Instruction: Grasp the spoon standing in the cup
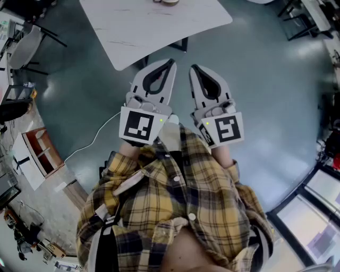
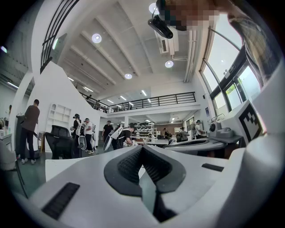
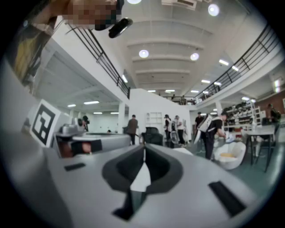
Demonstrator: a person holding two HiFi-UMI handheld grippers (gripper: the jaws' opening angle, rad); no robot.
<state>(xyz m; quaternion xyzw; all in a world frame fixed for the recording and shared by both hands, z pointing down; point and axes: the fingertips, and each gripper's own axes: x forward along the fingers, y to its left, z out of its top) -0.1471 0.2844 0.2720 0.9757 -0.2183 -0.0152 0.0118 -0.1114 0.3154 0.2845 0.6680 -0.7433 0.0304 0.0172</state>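
No spoon shows in any view. In the head view a small tan object, cut off by the frame's top edge, sits on the white table; I cannot tell what it is. I hold both grippers close to my chest, above the floor and short of the table's near edge. My left gripper is shut with nothing in it, its tips meeting. Beside it my right gripper is shut and empty too. In the left gripper view the left gripper points across the hall, as does the right gripper in its own view.
A white cable runs over the grey floor at my left. Chairs and shelves stand along the left side, desks at the right. Several people stand far off in the hall, and a white round seat is at the right.
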